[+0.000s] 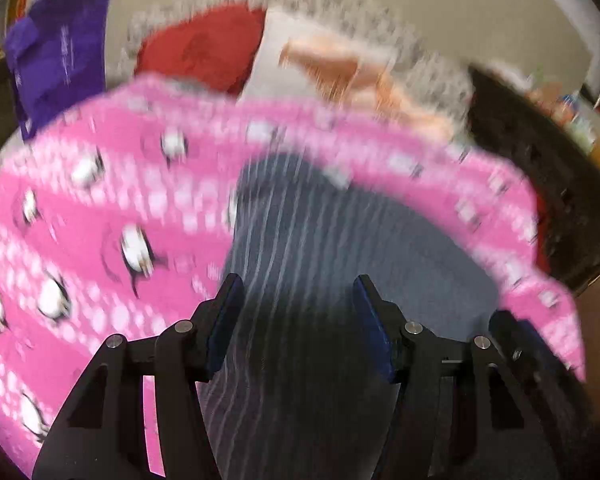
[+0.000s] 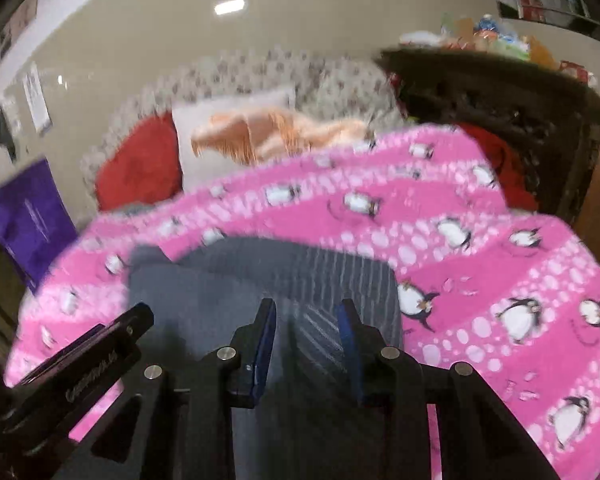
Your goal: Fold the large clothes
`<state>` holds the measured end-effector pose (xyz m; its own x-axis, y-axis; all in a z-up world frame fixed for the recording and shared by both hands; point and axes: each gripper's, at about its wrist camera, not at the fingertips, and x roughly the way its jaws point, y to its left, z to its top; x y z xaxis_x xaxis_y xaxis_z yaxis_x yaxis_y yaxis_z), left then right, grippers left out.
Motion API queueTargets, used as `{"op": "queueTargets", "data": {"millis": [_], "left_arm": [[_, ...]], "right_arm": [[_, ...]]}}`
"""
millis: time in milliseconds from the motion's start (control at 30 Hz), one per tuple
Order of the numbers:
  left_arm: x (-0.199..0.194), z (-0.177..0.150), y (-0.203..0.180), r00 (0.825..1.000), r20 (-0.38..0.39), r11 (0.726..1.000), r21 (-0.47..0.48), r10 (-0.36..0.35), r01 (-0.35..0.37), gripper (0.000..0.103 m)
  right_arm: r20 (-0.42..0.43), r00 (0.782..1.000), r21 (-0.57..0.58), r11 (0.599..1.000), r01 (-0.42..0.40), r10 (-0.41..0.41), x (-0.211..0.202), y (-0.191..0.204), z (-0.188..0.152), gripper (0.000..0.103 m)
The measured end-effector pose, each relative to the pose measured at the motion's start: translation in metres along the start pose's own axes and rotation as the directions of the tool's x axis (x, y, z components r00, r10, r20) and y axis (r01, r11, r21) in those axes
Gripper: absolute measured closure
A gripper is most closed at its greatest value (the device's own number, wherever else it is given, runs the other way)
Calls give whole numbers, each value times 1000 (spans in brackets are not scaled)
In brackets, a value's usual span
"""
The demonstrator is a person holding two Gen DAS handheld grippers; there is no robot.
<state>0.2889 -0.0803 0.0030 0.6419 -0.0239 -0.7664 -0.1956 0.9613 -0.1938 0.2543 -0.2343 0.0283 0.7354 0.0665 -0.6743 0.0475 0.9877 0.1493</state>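
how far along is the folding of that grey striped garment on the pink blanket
Early to midway. Done: the grey striped garment lies on the pink blanket. In hand: cloth runs between both the left gripper and the right gripper, though blur hides any grip. Left: no neat folded stack shows yet.

Both the left gripper (image 1: 298, 296) and the right gripper (image 2: 308, 316) are built of black angular linkages, fitted with blue pads and round silver pins; white lettering, blurred, is perhaps printed on one.

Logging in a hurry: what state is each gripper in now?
Left gripper: fingers apart, striped garment between; grip cannot be told.
Right gripper: fingers apart, same garment between; grip cannot be told.
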Motion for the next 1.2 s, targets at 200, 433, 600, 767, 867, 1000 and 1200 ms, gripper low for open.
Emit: {"op": "queueTargets", "data": {"millis": [200, 433, 600, 767, 867, 1000, 1200], "left_arm": [[38, -22, 27, 995, -44, 993, -80, -90, 87, 26], [49, -19, 21, 998, -57, 996, -83, -41, 36, 22], [50, -18, 21, 997, -51, 995, -93, -51, 46, 22], [40, -19, 29, 995, -27, 989, -120, -95, 92, 22], [22, -14, 30, 987, -49, 982, -118, -154, 148, 22], [-29, -6, 45, 980, -7, 976, -92, -200, 198, 22], [-67, -51, 59, 992, 10, 969, 215, -126, 121, 22]], "right_arm": [[-51, 999, -10, 1000, 0, -1, 50, -24, -39, 71], [-136, 990, 33, 999, -31, 35, 79, -32, -34, 69], [-141, 989, 41, 998, -38, 44, 80, -32, -35, 67], [-99, 992, 74, 994, -76, 83, 67, -37, -36, 64], [-80, 977, 157, 971, -182, 196, 48, -56, -28, 64], [16, 973, 140, 963, -229, 229, -3, -89, -11, 39], [-23, 965, 66, 963, -261, 263, -24, -120, -37, 25]]}}
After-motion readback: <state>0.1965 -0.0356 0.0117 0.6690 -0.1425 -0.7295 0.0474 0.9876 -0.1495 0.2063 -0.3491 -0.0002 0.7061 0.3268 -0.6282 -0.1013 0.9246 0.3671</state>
